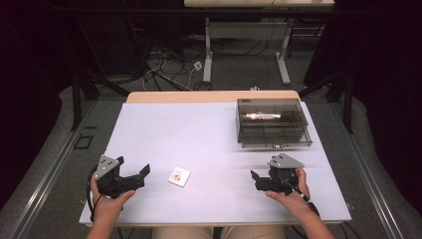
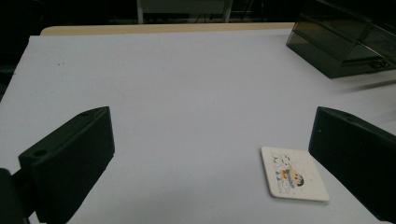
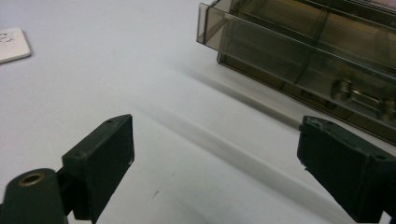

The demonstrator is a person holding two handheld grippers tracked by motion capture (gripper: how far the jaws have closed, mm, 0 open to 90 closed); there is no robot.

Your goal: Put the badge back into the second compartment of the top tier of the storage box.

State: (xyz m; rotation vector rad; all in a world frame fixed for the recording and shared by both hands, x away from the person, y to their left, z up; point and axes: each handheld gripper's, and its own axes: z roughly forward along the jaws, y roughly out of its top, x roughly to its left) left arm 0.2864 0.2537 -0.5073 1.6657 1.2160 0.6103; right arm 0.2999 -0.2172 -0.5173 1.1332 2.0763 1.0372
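Right gripper — jaws apart, empty; smoky plastic box upper right; card upper left, on white table.

table: white top, wood edge at far side
floor: grey carpet, cables w/ white plug strewn behind table
2nd desk: far back, light top, white legs
sides: dark, black curtains L & R
rails: metal strips on floor beside table
light: dim room, table top bright
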